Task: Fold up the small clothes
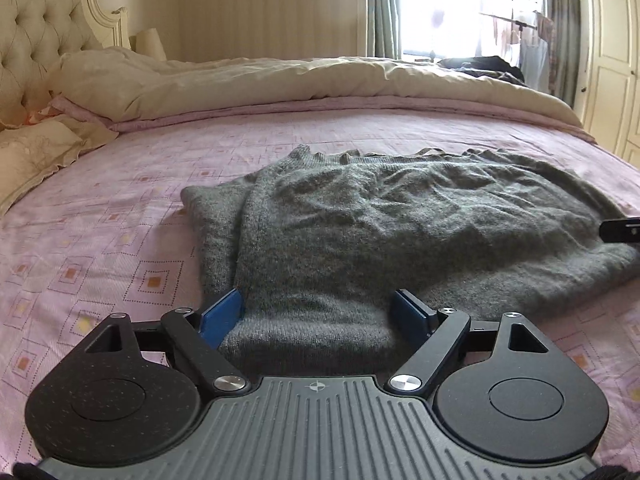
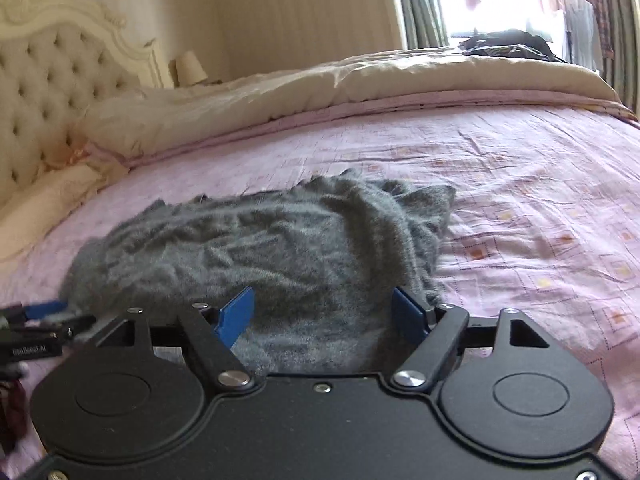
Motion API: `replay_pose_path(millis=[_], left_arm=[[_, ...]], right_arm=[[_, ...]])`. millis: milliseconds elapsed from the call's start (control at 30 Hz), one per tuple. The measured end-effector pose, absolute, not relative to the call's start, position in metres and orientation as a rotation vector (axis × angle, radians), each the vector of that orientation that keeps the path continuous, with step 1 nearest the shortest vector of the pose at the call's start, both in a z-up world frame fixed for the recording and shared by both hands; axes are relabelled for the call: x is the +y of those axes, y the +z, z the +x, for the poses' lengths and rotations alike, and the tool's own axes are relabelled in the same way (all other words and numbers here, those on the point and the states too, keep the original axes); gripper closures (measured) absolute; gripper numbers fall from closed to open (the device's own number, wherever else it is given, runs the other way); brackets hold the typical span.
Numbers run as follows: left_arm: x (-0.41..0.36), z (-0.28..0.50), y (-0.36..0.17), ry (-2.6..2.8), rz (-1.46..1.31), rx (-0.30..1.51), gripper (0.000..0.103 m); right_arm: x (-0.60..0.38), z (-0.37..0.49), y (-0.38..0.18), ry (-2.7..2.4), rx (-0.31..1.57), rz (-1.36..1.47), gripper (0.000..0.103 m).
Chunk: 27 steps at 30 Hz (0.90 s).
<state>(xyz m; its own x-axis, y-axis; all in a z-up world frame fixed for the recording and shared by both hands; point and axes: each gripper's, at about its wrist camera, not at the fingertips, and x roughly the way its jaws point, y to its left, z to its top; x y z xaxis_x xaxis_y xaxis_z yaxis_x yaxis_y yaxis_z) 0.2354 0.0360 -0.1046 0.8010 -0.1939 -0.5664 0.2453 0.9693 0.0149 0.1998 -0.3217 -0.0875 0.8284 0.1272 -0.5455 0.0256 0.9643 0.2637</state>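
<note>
A grey knitted sweater [image 1: 380, 216] lies partly folded on the pink bed sheet [image 1: 100, 248]. My left gripper [image 1: 316, 314] is open, its blue pads on either side of the sweater's near edge. The sweater also shows in the right wrist view [image 2: 280, 248]. My right gripper [image 2: 322, 314] is open, with the sweater's near right part between its blue pads. The tip of the right gripper shows at the right edge of the left wrist view [image 1: 620, 230]. The left gripper shows at the left edge of the right wrist view [image 2: 36, 320].
A cream duvet [image 1: 280, 80] is bunched along the far side of the bed. A tufted headboard [image 1: 36, 40] and pillows [image 1: 44, 148] are at the left. Dark clothes [image 1: 484, 66] lie at the far right by the window. A white wardrobe [image 1: 612, 52] stands at the right.
</note>
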Motion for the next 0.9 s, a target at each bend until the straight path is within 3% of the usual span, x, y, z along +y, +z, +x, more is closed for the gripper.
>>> replay_pose_path(millis=[233, 433, 900], left_arm=[[0.037, 0.235, -0.107, -0.247, 0.061, 0.601, 0.018], [0.036, 0.234, -0.108, -0.251, 0.049, 0.601, 0.018], [0.034, 0.240, -0.094, -0.251, 0.074, 0.656, 0.018]], right_arm=[[-0.372, 0.216, -0.099, 0.044, 0.651, 0.509, 0.018], [-0.384, 0.246, -0.116, 0.138, 0.714, 0.627, 0.001], [-0.387, 0.280, -0.131, 0.222, 0.696, 0.723, 0.000]])
